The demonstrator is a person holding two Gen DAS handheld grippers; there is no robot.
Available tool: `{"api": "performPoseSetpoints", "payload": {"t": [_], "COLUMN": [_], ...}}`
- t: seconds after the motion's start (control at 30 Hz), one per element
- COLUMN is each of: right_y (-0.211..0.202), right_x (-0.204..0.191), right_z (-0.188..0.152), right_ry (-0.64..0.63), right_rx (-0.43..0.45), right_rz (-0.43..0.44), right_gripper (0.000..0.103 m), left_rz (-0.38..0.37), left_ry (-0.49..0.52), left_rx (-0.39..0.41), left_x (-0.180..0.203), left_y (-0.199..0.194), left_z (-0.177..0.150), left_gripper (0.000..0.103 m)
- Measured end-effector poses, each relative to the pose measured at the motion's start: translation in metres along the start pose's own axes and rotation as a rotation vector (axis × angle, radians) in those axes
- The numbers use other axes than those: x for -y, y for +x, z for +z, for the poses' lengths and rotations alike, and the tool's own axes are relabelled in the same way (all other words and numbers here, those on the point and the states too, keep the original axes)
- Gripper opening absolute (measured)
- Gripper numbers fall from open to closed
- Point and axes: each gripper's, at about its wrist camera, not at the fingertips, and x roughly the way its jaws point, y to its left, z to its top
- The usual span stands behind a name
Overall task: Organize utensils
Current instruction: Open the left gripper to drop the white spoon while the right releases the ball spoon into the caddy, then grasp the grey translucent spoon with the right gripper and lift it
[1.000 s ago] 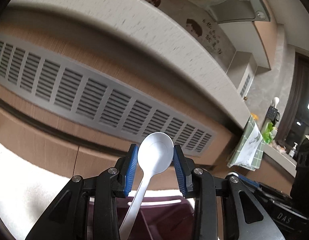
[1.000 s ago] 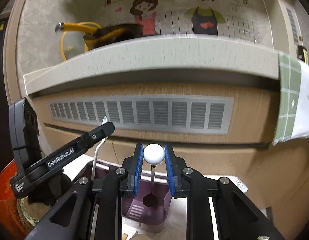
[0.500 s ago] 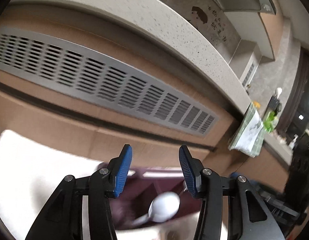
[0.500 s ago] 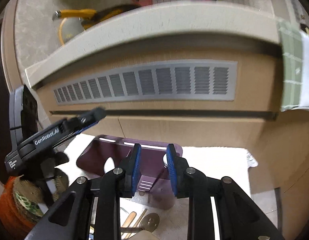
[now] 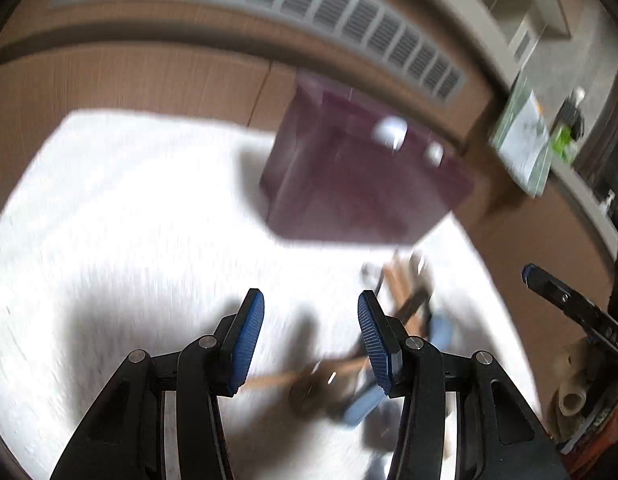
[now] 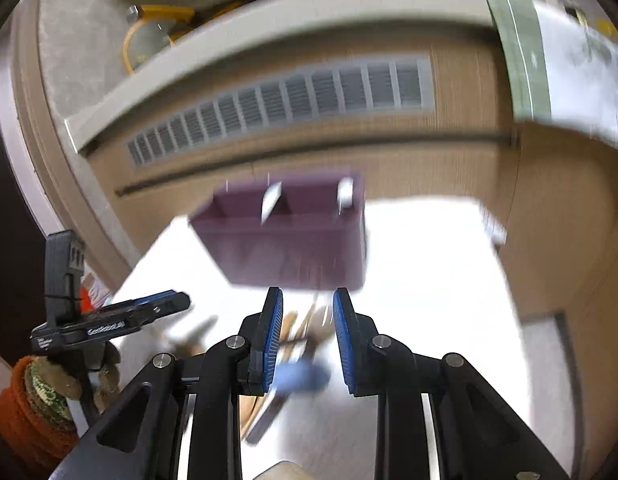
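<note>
Two utensils down: we have just let go of the white plastic spoon [image 5: 389, 130] and the white-knobbed metal utensil [image 6: 345, 194], which a second ago sat clamped in our left and right tools and now stand in separate compartments of the dark purple plastic utensil holder [image 6: 293, 252] on the white cloth-covered surface [image 5: 129, 208]. That leaves the blurred heap of loose pieces, wooden handles and a pale blue-handled utensil [image 6: 305, 374] among them, lying just in front of the holder. Our left gripper [image 5: 311, 334] has tipped down toward that heap, its blue pads wide apart with nothing between them. Our right gripper [image 6: 307, 338] has also dipped, angled down over the same pile, its pads parted more narrowly and holding nothing. We judge the next pick comes from this pile.
</note>
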Motion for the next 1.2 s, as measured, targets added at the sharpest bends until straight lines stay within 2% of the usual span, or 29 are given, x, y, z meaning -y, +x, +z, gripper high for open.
{"api": "performPoseSetpoints", "payload": {"t": [0.07, 0.2, 0.33, 0.4, 0.53, 0.7, 0.8, 0.9, 0.97, 1.07, 1.1, 1.2], "right_y": [0.004, 0.008, 0.014, 0.019, 0.031, 0.076, 0.1, 0.115, 0.118, 0.126, 0.133, 0.139], "right_x": [-0.002, -0.008, -0.01, -0.009, -0.008, -0.002, -0.005, -0.011, -0.011, -0.014, -0.017, -0.033], "right_z": [-0.02, -0.048, -0.061, -0.059, -0.044, -0.022, -0.015, -0.014, -0.011, -0.005, -0.004, -0.006], "right_ry": [-0.002, -0.035, -0.058, -0.055, -0.06, -0.035, 0.0, -0.005, 0.009, 0.008, -0.016, -0.135], "right_rx": [-0.044, -0.108, -0.141, -0.144, -0.129, -0.194, -0.264, -0.289, -0.254, -0.239, -0.261, -0.245], "right_rz": [-0.015, -0.031, -0.056, -0.064, -0.06, -0.115, -0.122, -0.157, -0.182, -0.19, -0.181, -0.231], "right_gripper": [0.024, 0.024, 0.024, 0.024, 0.024, 0.024, 0.025, 0.025, 0.025, 0.033, 0.037, 0.037], "left_rz": [0.008, 0.003, 0.007, 0.005, -0.007, -0.013, 0.02, 0.049, 0.073, 0.104, 0.109, 0.105], "left_ry": [-0.003, 0.021, 0.047, 0.054, 0.007, -0.005, 0.004, 0.024, 0.039, 0.043, 0.038, 0.028], "left_rx": [-0.04, -0.04, -0.058, -0.065, -0.067, -0.073, -0.047, 0.013, 0.057, 0.083, 0.081, 0.073], "left_x": [-0.002, 0.004, 0.015, 0.019, 0.024, 0.035, 0.039, 0.04, 0.039, 0.034, 0.032, 0.029], "left_y": [0.001, -0.016, -0.037, -0.046, -0.066, -0.083, -0.092, -0.105, -0.112, -0.112, -0.11, -0.103], "left_z": [-0.012, -0.033, -0.066, -0.079, -0.099, -0.124, -0.124, -0.117, -0.11, -0.103, -0.103, -0.104], "left_gripper": [0.05, 0.05, 0.05, 0.05, 0.05, 0.05, 0.05, 0.05, 0.05, 0.05, 0.05, 0.05]}}
